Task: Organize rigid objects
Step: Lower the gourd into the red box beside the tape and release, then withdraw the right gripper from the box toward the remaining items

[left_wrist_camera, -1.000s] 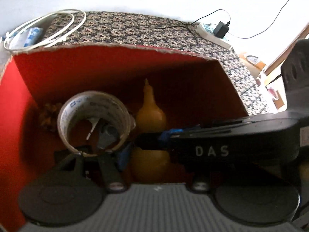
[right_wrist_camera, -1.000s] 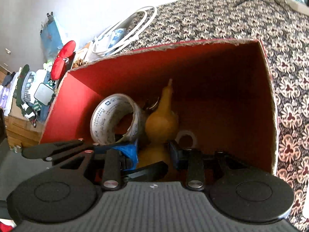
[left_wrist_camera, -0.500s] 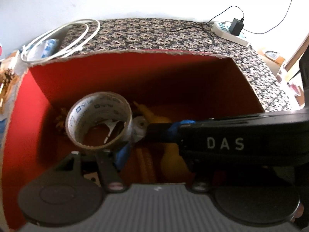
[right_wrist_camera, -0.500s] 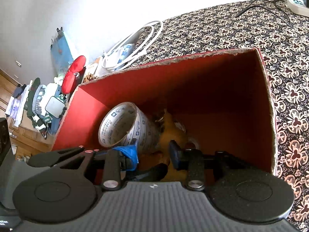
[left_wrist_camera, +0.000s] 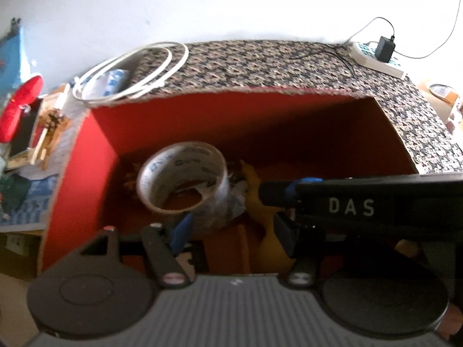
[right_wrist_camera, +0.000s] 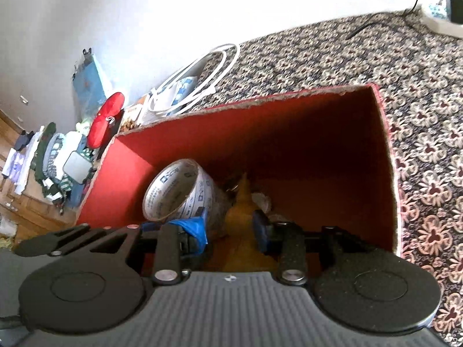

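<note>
A red-lined cardboard box [left_wrist_camera: 95, 156] [right_wrist_camera: 387, 156] stands on the patterned cloth. Inside lie a clear tape roll [left_wrist_camera: 185, 185] [right_wrist_camera: 179, 190] and a yellow gourd [left_wrist_camera: 260, 202] [right_wrist_camera: 241, 199]. My left gripper [left_wrist_camera: 231, 225] hangs open above the box's near part, the tape roll just past its left finger. My right gripper [right_wrist_camera: 231, 228] is open above the gourd, its jaws on either side of it without gripping. Its black body marked DAS [left_wrist_camera: 353, 205] crosses the left wrist view.
A white coiled cable [left_wrist_camera: 130, 72] [right_wrist_camera: 196, 78] and a power strip with a charger [left_wrist_camera: 379, 55] lie on the patterned cloth [right_wrist_camera: 347, 52] behind the box. A cluttered side table with a red object [left_wrist_camera: 20, 107] [right_wrist_camera: 105, 118] stands to the left.
Both grippers have risen out of the box and pulled back. The gourd stood upright between the right gripper's fingers; it now lies lower in the box. The tape roll tilted.
</note>
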A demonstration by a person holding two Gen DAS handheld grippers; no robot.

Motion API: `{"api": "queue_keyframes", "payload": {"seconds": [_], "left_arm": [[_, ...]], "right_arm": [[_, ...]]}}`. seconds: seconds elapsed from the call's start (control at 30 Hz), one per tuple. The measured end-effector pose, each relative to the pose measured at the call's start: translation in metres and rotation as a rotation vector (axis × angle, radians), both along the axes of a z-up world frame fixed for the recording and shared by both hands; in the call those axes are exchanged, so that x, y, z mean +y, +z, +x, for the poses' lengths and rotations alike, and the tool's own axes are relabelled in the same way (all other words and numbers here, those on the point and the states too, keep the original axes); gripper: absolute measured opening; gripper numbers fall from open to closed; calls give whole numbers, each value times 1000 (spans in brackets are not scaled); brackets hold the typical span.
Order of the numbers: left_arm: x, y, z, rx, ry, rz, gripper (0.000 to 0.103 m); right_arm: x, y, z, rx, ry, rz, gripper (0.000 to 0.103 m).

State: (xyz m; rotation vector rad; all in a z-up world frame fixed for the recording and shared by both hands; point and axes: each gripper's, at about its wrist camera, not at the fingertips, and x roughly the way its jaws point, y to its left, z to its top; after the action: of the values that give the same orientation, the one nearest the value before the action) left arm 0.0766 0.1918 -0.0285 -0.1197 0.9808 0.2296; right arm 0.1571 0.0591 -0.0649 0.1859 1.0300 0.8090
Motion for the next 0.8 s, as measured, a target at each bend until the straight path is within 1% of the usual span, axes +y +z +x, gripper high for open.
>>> {"api": "queue_keyframes", "payload": {"seconds": [0.07,0.2,0.33,0.47,0.57,0.8], "left_arm": [[-1,5,-4,-7,13,31,63],[-2,12,-12,-21,39,68,66],[-3,17,-18,-28,68,116,68],[-3,21,-25,-26,97,135,72],[-2,23,-29,-25,117,143,72],[-5,34,-41,-42,148,187,74]], "right_arm": [[-1,3,-3,-21,-15,-11,19],[-5,6,-9,-47,-28,-24,19],[-11,9,-14,-41,-47,-13,19],[-16,17,-21,-56,-74,-13,19],[-21,23,-25,-66,-86,-7,19],[-25,33,-37,-113,-83,-32,19]]}}
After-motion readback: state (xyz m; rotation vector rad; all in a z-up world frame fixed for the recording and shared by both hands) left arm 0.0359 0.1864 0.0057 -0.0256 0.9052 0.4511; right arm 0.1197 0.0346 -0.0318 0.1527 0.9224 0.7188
